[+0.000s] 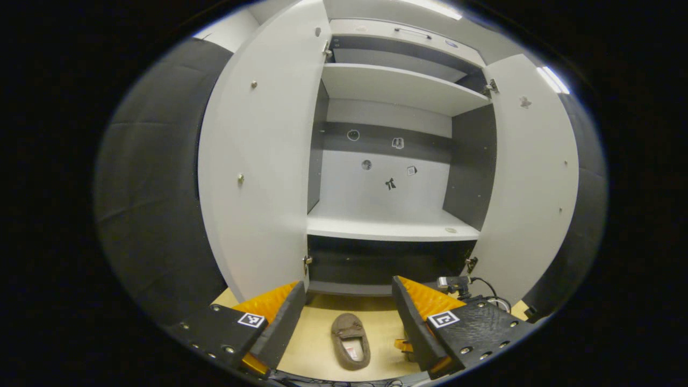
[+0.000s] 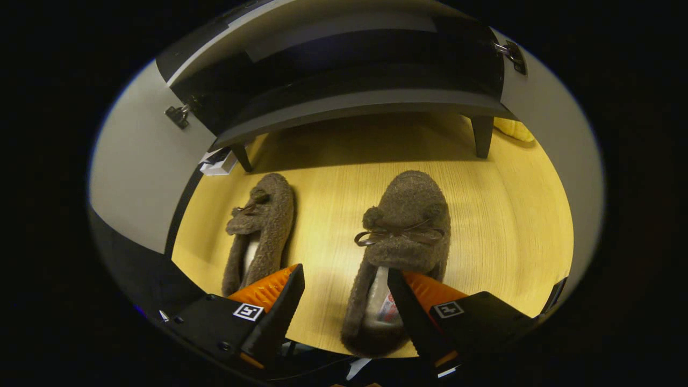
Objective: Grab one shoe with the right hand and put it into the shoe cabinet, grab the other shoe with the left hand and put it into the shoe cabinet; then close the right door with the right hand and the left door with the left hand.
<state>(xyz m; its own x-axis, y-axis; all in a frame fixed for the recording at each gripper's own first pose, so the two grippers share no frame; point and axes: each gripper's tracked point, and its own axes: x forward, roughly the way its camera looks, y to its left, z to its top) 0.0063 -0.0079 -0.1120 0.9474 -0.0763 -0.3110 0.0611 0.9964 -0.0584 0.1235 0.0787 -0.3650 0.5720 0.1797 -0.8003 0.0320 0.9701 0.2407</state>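
Two brown fuzzy slippers lie on the wooden floor in front of the open shoe cabinet (image 2: pixel 355 102). In the right gripper view, the nearer slipper (image 2: pixel 403 226) has a bow, and the other slipper (image 2: pixel 263 226) lies to its left. My right gripper (image 2: pixel 345 274) is open, low over the nearer slipper's heel end: one side wall sits between the fingers, and one finger overlaps the slipper's opening. In the left gripper view, my left gripper (image 1: pixel 348 285) hangs open and empty, facing the cabinet's shelf (image 1: pixel 387 228), with one slipper (image 1: pixel 350 341) on the floor below it.
Both cabinet doors stand wide open, the left door (image 1: pixel 258 172) and the right door (image 1: pixel 532 177). The cabinet rests on short legs (image 2: pixel 481 137). A small device with cables (image 1: pixel 457 285) lies by its base, and a white box (image 2: pixel 217 164) sits near one leg.
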